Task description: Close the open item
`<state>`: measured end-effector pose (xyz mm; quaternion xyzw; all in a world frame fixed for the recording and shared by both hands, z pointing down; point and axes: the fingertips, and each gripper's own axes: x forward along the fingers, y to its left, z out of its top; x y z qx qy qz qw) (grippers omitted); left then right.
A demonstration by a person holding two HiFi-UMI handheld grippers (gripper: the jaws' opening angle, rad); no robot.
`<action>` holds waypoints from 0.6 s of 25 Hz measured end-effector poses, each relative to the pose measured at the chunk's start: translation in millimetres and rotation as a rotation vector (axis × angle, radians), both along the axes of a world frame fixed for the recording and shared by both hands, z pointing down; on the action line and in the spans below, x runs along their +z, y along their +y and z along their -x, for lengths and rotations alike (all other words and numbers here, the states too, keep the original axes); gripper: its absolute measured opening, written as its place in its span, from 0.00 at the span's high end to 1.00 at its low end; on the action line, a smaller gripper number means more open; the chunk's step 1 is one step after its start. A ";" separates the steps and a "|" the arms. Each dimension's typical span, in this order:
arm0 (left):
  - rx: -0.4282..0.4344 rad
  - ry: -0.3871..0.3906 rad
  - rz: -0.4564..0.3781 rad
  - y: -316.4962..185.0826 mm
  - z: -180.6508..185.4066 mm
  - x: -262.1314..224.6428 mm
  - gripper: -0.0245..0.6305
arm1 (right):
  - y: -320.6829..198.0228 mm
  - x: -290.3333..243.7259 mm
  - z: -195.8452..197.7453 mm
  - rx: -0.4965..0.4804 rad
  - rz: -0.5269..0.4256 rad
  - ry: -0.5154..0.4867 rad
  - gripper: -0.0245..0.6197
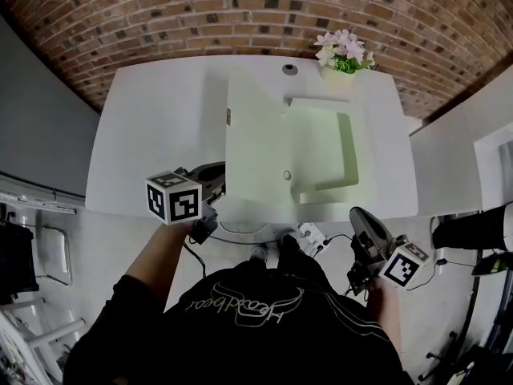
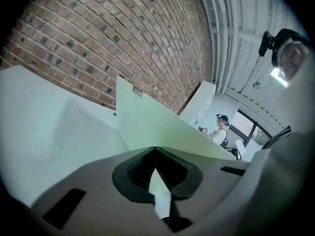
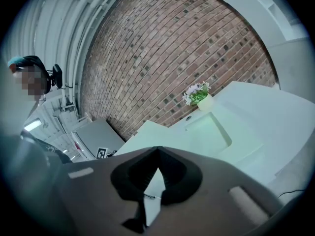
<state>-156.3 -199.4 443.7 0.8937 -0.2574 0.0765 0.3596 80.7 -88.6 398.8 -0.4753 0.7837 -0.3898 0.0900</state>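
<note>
An open pale green box (image 1: 325, 152) lies on the white table (image 1: 152, 127), its lid (image 1: 255, 135) swung up on the left side. My left gripper (image 1: 213, 172) is at the table's front edge, just left of the lid, jaws shut and empty. In the left gripper view the lid (image 2: 157, 127) rises as a slanted panel right ahead of the left gripper (image 2: 155, 149). My right gripper (image 1: 361, 216) hangs below the table's front edge, right of the box, shut on nothing. The right gripper view shows the box (image 3: 209, 129) beyond the right gripper (image 3: 157, 148).
A pot of pink flowers (image 1: 345, 54) stands at the table's back edge beside a round cable hole (image 1: 290, 69). A brick wall (image 1: 240, 14) runs behind. A power strip (image 1: 313, 236) lies on the floor. A person (image 2: 220, 129) stands far off.
</note>
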 end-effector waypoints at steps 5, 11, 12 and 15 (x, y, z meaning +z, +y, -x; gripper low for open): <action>-0.014 0.009 0.009 -5.4 -9.5 -5.3 0.96 | -6.0 8.5 -12.5 -0.004 0.011 -0.013 0.96; -0.044 0.004 0.018 -14.7 -16.0 -3.8 0.96 | -15.5 19.6 -34.0 -0.002 0.036 -0.017 0.96; -0.049 0.006 0.019 -16.5 -18.1 -4.1 0.96 | -18.0 19.2 -37.4 -0.004 0.036 -0.021 0.96; -0.059 0.005 0.029 -21.6 -24.8 -2.2 0.96 | -26.6 20.0 -50.0 -0.010 0.039 -0.012 0.96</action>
